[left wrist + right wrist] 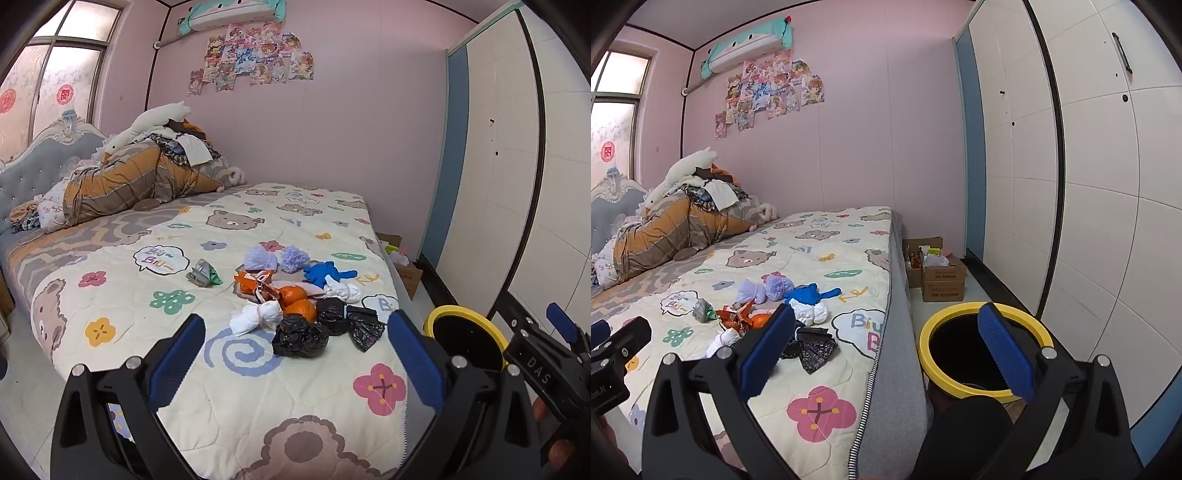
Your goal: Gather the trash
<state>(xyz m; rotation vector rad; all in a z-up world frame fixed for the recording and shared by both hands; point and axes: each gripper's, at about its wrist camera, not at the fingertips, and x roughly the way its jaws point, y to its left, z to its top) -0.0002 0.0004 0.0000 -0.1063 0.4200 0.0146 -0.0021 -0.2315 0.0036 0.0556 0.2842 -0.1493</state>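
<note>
A heap of trash lies on the bed's patterned quilt point(110, 314): crumpled black bags point(301, 336), white tied bags point(256, 315), two oranges point(297, 301), an orange wrapper point(255, 282), a blue glove point(325, 273), purple balls point(295, 258) and a grey-green wrapper point(203, 273). A bin with a yellow rim point(982, 347) stands on the floor beside the bed. My left gripper point(295, 354) hangs open just short of the black bags, nothing between its fingers. My right gripper point(886, 350) is open over the bed's edge, with the bin behind its right finger point(1004, 350).
Piled bedding and a plush goose point(147, 125) fill the bed's head end. Cardboard boxes point(938, 273) sit on the floor past the bin. White wardrobe doors point(1089, 184) line the right side. The right gripper point(546, 354) shows at the left wrist view's right edge.
</note>
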